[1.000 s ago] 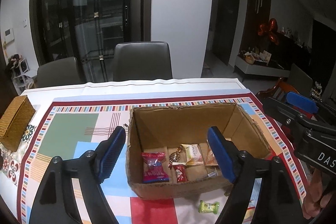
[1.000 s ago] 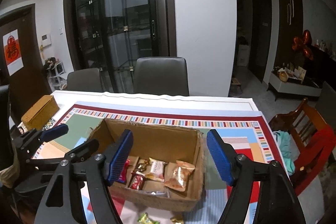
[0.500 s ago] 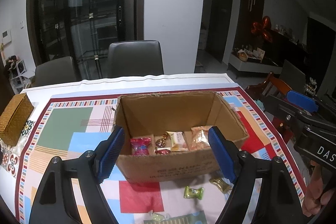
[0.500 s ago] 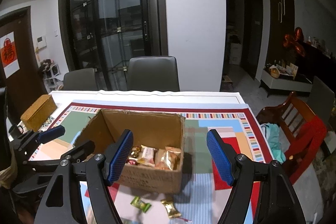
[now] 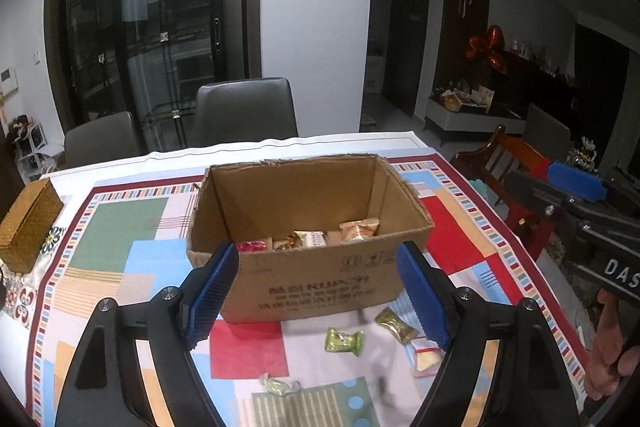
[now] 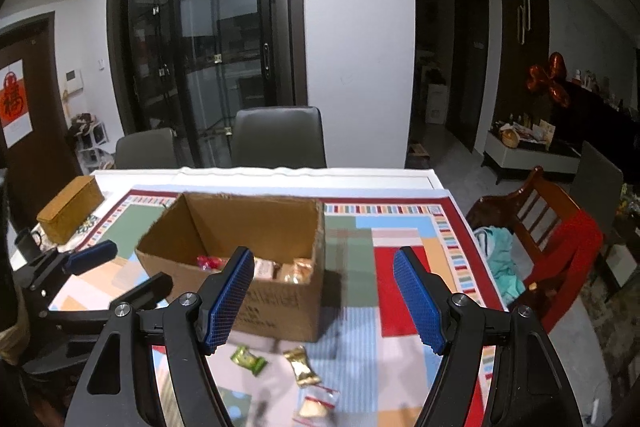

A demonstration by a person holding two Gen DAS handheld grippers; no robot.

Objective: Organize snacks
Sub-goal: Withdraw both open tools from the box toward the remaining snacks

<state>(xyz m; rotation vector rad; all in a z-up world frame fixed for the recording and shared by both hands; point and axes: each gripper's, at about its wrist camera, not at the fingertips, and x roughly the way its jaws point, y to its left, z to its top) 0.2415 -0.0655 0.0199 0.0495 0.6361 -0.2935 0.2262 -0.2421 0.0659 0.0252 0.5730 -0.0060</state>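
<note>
An open cardboard box (image 5: 320,279) (image 6: 276,311) stands on the patterned tablecloth with several wrapped snacks (image 5: 308,241) (image 6: 280,269) on its floor. In front of it lie loose snacks: a green candy (image 5: 344,341) (image 6: 248,359), a gold candy (image 5: 394,323) (image 6: 302,365), a clear red-edged packet (image 5: 426,359) (image 6: 318,401) and a pale green candy (image 5: 278,386). My left gripper (image 5: 316,297) hangs open in front of the box, nothing between its blue pads. My right gripper (image 6: 324,301) is open and empty too, to the right of the left one.
A woven golden box (image 5: 28,223) (image 6: 70,209) sits at the table's left edge. Two grey chairs (image 5: 244,115) stand behind the far side, a red wooden chair (image 6: 552,239) with a cloth on it at the right. A dark mug (image 6: 26,241) is at the left.
Both grippers have drawn back from the box toward the near table edge, still open. The box looks smaller and the loose candies in front of it have come into view.
</note>
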